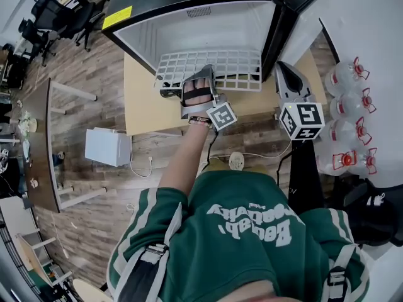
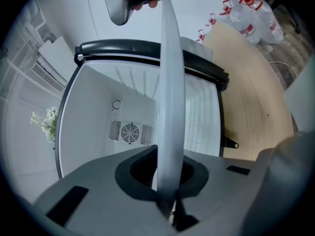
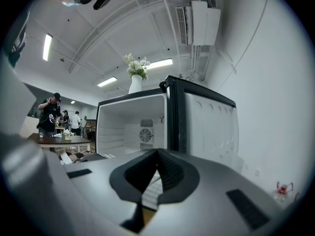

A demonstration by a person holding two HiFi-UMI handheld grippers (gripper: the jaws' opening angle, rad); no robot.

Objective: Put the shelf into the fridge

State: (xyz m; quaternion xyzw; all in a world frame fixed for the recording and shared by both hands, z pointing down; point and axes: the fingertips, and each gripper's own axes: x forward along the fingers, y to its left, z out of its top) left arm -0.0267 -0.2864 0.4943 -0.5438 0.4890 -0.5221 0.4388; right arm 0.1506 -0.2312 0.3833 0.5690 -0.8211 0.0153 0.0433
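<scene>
Shelf gripped at the fridge mouth, ready to slide in.

My left claw [image 1: 203, 75] is clenched on the front rim of the shelf [image 1: 220, 65], which lies flat above the table [image 1: 141, 99], between its near edge and the open fridge [image 1: 189, 30]. Its back rim is just at the mouth. I grip the front rim so the whole grid can run in ahead of me. In the left gripper view the shelf [image 2: 170, 82] shows edge-on and aimed at the back wall, so I judge it lined up but not yet seated. My right claw [image 1: 286, 80] is closed on nothing. It hangs near the table's right edge beside the door [image 1: 296, 5], clear of the shelf's path and free to steady a corner.
</scene>
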